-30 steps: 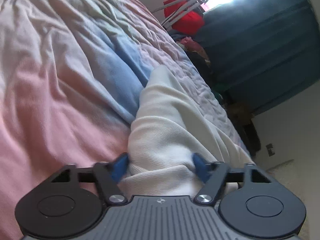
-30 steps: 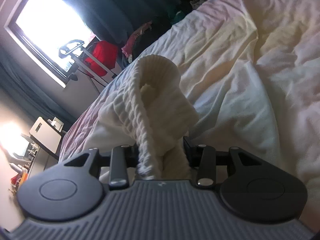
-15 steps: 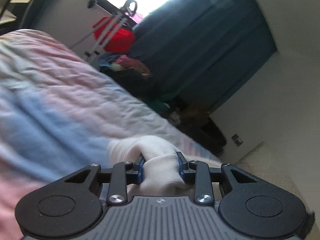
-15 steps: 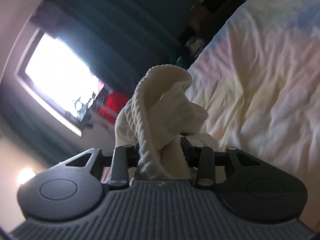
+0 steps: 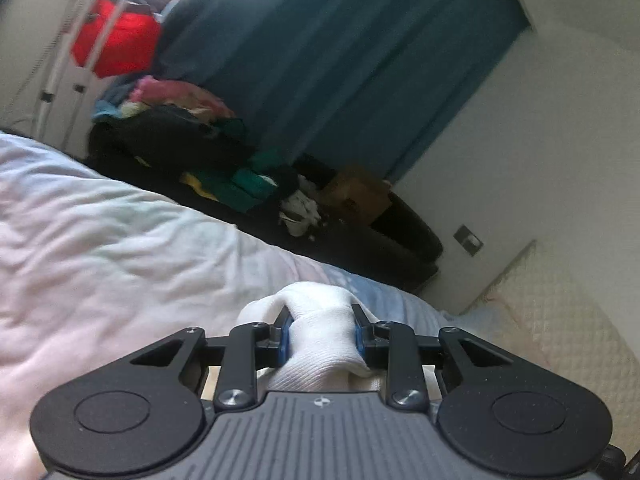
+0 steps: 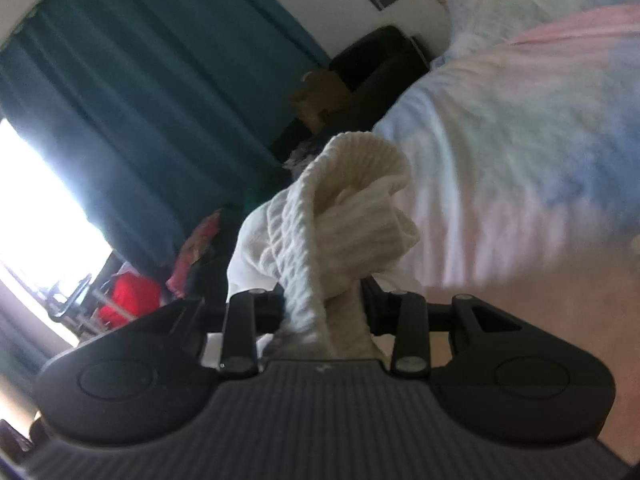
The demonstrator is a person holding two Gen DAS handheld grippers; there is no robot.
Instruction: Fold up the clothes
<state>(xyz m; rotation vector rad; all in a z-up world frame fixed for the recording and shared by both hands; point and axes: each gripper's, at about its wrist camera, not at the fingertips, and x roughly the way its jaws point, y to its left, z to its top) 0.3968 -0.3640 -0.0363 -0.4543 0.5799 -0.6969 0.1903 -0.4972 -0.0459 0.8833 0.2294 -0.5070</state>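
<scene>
While each tool grips its own bunch of white knit, the garment [image 5: 320,344] sits closest to both cameras, raised clear of the bed. The left tool [image 5: 322,334] is narrowed onto a smooth, fine-ribbed wad that bulges out past its blue pads. The right tool [image 6: 324,300] is narrowed too, holding a chunkier ribbed edge [image 6: 352,192], probably a cuff or hem, which curls over and flops sideways. Whether the two bunches belong to one garment cannot be told from these views, though colour and knit suggest a single piece.

It looks soft, light and limp, with no stiffness to keep a shape; it should drape and stretch rather than slip, and a pinch on a thick ribbed border or seam would likely hold better than one on loose middle cloth.

Beyond lies one bed under a pastel quilt [image 5: 120,240] of pink, white and blue. Farther off sit one heap of mixed clothes [image 5: 180,136], one brown box [image 5: 356,196], one red item [image 5: 116,46] beside a white stand, and one dark teal curtain [image 5: 320,60].
</scene>
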